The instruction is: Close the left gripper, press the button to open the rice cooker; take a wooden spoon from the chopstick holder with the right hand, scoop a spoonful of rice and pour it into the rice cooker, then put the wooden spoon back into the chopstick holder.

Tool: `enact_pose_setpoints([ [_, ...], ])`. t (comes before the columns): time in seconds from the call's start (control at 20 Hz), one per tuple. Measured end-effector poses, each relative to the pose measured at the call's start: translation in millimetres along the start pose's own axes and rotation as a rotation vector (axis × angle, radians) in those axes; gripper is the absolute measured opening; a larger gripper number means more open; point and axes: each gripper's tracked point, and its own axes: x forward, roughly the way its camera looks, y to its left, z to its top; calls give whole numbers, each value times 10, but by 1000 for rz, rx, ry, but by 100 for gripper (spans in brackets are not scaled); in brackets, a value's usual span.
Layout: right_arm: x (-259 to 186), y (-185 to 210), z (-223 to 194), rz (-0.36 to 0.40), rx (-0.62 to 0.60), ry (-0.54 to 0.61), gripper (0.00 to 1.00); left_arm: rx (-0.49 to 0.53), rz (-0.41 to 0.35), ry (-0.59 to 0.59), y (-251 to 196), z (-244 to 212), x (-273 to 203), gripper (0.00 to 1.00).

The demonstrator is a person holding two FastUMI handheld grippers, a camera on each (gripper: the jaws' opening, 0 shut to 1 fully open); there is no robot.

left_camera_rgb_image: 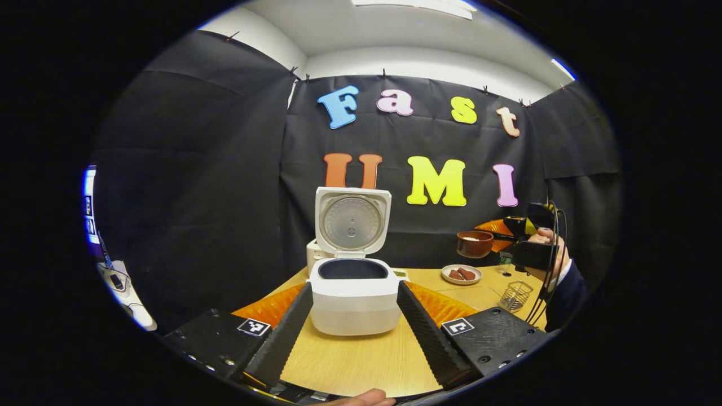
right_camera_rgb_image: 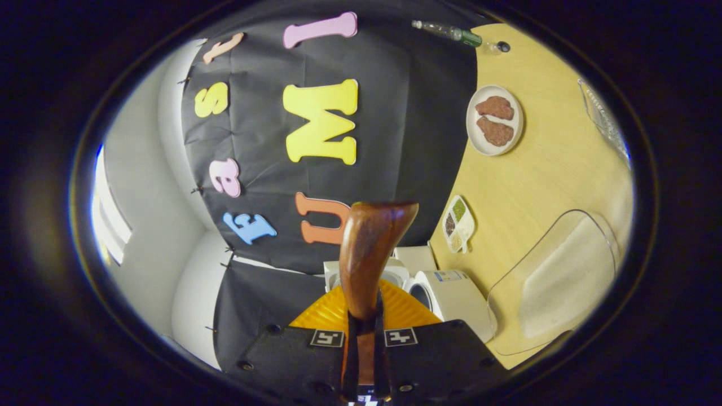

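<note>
Wooden brown spoon point(right_camera_rgb_image: 369, 254) sits clamped between the right gripper point(right_camera_rgb_image: 364, 327) fingers; left gripper point(left_camera_rgb_image: 352, 321) (fingers spread) flanks the open white rice cooker point(left_camera_rgb_image: 354, 293).

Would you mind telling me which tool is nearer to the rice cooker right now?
Left. The left tool sits open just in front of the rice cooker, fingers flanking its base. The right tool holds the wooden spoon raised off to the cooker's side, farther away.

rice cooker point(left_camera_rgb_image: 353, 293) on table point(left_camera_rgb_image: 350, 361), plate point(left_camera_rgb_image: 461, 274) behind-right
</note>
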Motion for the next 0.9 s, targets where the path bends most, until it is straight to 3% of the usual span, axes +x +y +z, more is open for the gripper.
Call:
enact_pose_setpoints([
  [0.45, 1073, 104, -522, -143, -328, 1, 12, 1, 81, -1, 399, 44, -172, 94],
  [0.9, 1817, 400, -766, -164, -817, -50, 12, 18, 121, 41, 548, -68, -160, 94],
])
